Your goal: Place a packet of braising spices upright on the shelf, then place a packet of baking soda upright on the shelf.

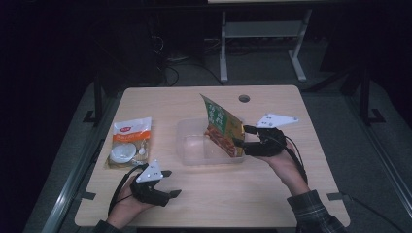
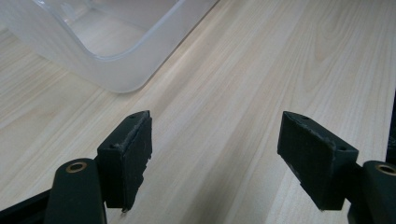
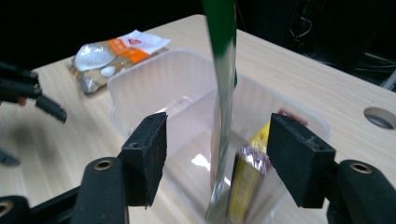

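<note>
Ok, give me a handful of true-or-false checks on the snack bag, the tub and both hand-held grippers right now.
1. The green snack bag stands in the clear tub. True.
2. The right hand-held gripper clamps the bag. False: its jaws stand apart on either side of it.
3. The left hand-held gripper holds the orange packet. False: it is open, with nothing between its jaws.
4. The orange packet lies on the table outside the tub. True.
</note>
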Motion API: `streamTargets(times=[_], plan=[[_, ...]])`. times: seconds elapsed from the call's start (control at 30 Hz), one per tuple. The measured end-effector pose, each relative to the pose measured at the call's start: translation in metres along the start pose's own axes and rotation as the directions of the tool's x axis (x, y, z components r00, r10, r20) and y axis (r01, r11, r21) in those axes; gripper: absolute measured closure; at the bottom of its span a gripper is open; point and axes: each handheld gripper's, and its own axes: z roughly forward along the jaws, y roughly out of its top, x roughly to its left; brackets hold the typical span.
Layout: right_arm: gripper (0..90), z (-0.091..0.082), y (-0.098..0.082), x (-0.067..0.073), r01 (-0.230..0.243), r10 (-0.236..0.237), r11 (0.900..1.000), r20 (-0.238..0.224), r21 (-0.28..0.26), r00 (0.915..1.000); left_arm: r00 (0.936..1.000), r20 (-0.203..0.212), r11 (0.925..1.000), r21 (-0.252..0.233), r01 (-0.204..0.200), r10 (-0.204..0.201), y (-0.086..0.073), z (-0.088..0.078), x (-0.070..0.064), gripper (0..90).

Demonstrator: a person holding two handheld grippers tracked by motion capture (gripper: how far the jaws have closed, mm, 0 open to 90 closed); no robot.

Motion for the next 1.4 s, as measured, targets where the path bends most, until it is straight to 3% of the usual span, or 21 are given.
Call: streamTargets(times=[0.33, 0.63, 0.73, 0.87, 1.17, 1.27, 1.4], plan=[[35.7, -0.017, -0.018, 0.002, 0.022, -0.022, 0.999, -0.010, 0.026, 0.9997, 1.0000, -0.001, 1.0000, 0.004, -0.007, 0.007, 0.000, -0.001, -0.001, 25.7], [34.5, -0.021, -0.040, 0.011, 0.066, -0.059, 0.995, -0.082, 0.077, 0.9949, 0.9998, 0.019, 0.9999, 0.013, -0.009, 0.008, 0.000, 0.001, -0.002, 25.7], [34.4, -0.016, -0.053, 0.017, 0.090, -0.075, 0.988, -0.123, 0.125, 0.9895, 0.9996, 0.027, 0.9997, 0.021, -0.008, 0.007, 0.000, 0.002, -0.003, 25.5], [34.1, -0.013, -0.062, 0.021, 0.100, -0.079, 0.983, -0.139, 0.156, 0.9872, 0.9993, 0.035, 0.9996, 0.027, -0.011, 0.011, 0.000, 0.003, -0.004, 25.5], [33.4, -0.002, -0.087, 0.029, 0.123, -0.079, 0.959, -0.175, 0.257, 0.9813, 0.9995, 0.032, 0.9994, 0.033, -0.005, 0.004, 0.000, 0.002, -0.003, 25.2], [32.7, 0.001, -0.094, 0.033, 0.132, -0.079, 0.949, -0.191, 0.286, 0.9784, 0.9999, 0.010, 0.9997, 0.025, -0.009, 0.009, 0.000, -0.002, 0.000, 25.1], [32.3, 0.002, -0.096, 0.035, 0.140, -0.083, 0.947, -0.198, 0.290, 0.9766, 0.9997, -0.023, 0.9999, 0.014, 0.011, -0.010, 0.001, -0.010, 0.008, 25.1]])
